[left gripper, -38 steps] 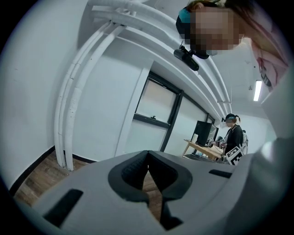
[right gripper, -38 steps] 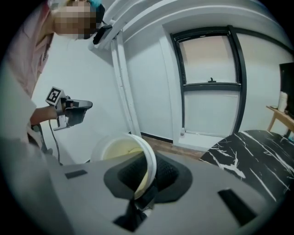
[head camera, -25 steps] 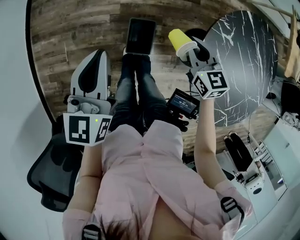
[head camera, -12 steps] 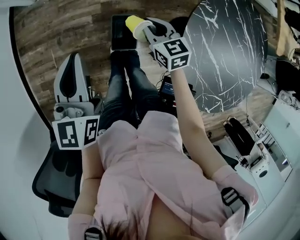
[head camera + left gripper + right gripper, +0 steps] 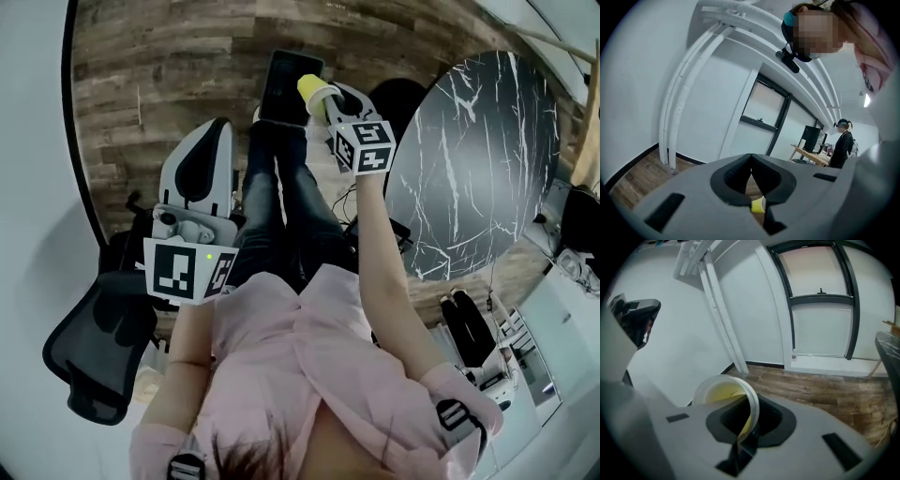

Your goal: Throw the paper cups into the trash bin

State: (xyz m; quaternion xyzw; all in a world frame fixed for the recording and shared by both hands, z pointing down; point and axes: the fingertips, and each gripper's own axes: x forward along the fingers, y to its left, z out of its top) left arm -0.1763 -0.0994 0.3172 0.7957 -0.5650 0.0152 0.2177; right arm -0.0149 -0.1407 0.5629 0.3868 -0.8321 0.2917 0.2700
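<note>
A yellow paper cup (image 5: 313, 91) hangs just over the right edge of the black trash bin (image 5: 284, 80), which stands on the wooden floor ahead of the person's legs. My right gripper (image 5: 327, 101) is shut on the cup's wall, pinching it near the rim. In the right gripper view the cup (image 5: 723, 394) tilts to the left, its open mouth facing the camera, and the right gripper (image 5: 746, 426) clamps its edge. My left gripper (image 5: 216, 133) is held out at the left, apart from the bin. Its jaws meet at the tips, and the left gripper (image 5: 751, 168) holds nothing. A bit of the yellow cup (image 5: 758, 205) shows below them.
A round black marble table (image 5: 469, 159) stands to the right of the bin. A black office chair (image 5: 94, 342) is at the lower left. White pipes (image 5: 677, 112) run up the wall. Another person (image 5: 843, 146) stands by a far desk.
My right gripper has come down and toward the trash bin with the yellow cup still in it. The left gripper has stayed about where it was.
</note>
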